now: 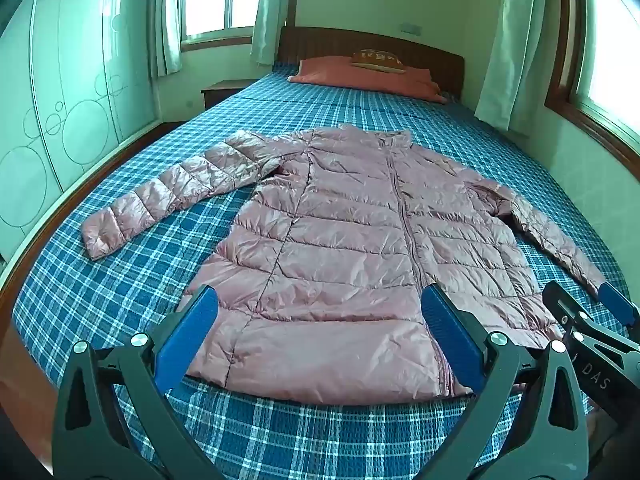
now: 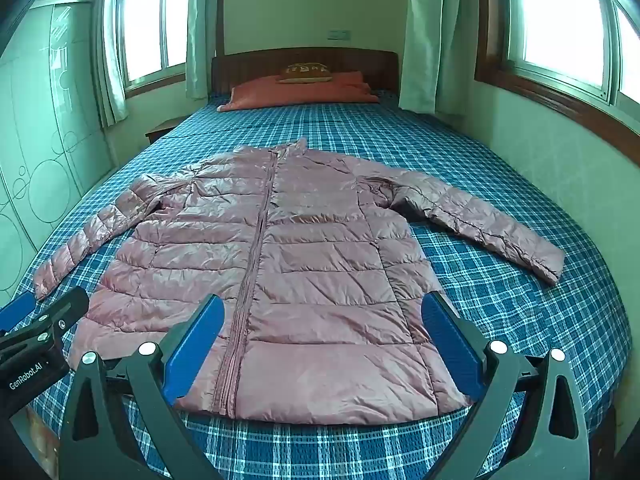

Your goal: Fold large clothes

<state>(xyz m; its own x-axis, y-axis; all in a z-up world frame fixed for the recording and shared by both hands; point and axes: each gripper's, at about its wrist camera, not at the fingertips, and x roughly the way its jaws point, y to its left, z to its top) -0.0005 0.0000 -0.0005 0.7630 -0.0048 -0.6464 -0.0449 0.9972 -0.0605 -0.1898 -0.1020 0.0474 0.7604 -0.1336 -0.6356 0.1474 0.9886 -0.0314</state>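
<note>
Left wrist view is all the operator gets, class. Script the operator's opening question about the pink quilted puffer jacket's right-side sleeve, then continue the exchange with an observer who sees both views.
Operator: My view hides the end of that sleeve behind the other gripper. Where does it end?
Observer: On the pink quilted puffer jacket, that sleeve's cuff lies flat on the blue plaid bedsheet, short of the bed's edge.
Operator: Is the right gripper holding anything?
Observer: No. The right gripper is open, above the hem, with nothing between its blue pads.
Operator: What lies along that side of the bed?
Observer: A plain pale wall under a wood-framed window.
</note>
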